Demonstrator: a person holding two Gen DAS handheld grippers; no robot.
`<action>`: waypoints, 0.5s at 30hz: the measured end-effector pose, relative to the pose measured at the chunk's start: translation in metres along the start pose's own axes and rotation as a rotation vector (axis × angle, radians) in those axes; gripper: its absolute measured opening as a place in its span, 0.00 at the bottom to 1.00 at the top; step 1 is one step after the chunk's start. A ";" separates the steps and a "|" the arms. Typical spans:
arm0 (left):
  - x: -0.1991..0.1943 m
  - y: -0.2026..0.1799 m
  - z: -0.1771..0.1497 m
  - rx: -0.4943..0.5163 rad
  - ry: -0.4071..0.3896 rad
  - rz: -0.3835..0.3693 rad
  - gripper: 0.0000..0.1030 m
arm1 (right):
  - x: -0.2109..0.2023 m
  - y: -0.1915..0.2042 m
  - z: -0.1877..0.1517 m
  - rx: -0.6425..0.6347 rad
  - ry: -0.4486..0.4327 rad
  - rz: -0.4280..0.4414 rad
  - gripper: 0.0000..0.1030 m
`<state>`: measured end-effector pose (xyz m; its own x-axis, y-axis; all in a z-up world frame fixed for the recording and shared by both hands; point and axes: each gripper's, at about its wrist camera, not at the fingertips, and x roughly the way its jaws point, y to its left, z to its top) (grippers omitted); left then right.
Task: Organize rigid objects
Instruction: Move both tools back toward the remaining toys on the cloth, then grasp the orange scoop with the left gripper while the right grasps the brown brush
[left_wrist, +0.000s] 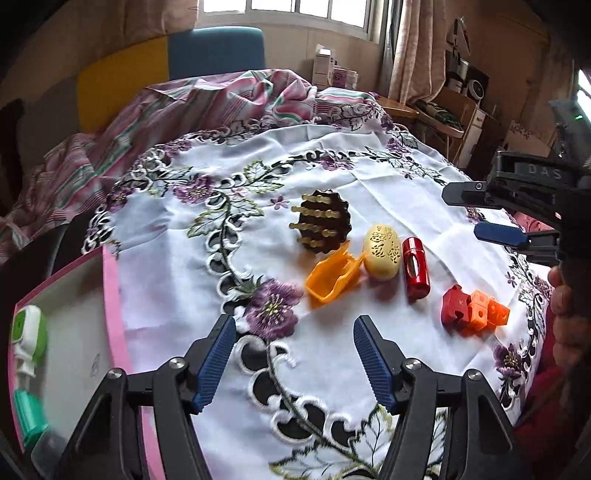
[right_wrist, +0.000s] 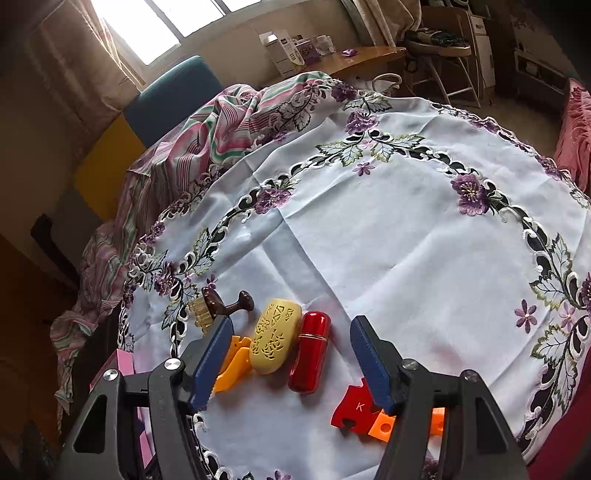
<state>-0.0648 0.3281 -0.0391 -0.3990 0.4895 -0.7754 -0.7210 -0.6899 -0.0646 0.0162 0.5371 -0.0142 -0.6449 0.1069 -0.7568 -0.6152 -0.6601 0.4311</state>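
On the embroidered cloth lie a brown massage brush (left_wrist: 321, 226), an orange open box (left_wrist: 332, 276), a cream carved oval case (left_wrist: 382, 255), a red cylinder (left_wrist: 415, 272) and linked red and orange cubes (left_wrist: 474, 308). My left gripper (left_wrist: 293, 363) is open and empty, above the cloth just before the orange box. My right gripper (right_wrist: 290, 363) is open and empty, low over the cream case (right_wrist: 275, 339) and red cylinder (right_wrist: 309, 352); it also shows at the right edge of the left wrist view (left_wrist: 484, 214). The red cube (right_wrist: 354, 408) lies under its right finger.
A pink-rimmed tray (left_wrist: 110, 295) at the left table edge holds green-and-white items (left_wrist: 31, 332) and a teal item (left_wrist: 31, 419). Striped bedding (left_wrist: 207, 107) is bunched at the far side. A blue chair (left_wrist: 218, 51) and a cluttered side desk (right_wrist: 365, 55) stand beyond.
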 end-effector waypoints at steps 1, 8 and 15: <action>0.008 -0.003 0.005 0.008 0.004 -0.014 0.65 | 0.000 0.000 0.000 0.000 0.002 0.003 0.66; 0.056 -0.016 0.026 0.066 0.050 -0.071 0.65 | 0.005 0.002 -0.001 -0.001 0.031 0.027 0.66; 0.086 -0.021 0.032 0.095 0.089 -0.102 0.38 | 0.010 0.006 -0.003 -0.018 0.058 0.036 0.66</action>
<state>-0.1018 0.4017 -0.0846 -0.2725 0.5024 -0.8206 -0.8073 -0.5834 -0.0890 0.0070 0.5320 -0.0210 -0.6388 0.0402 -0.7684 -0.5837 -0.6760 0.4499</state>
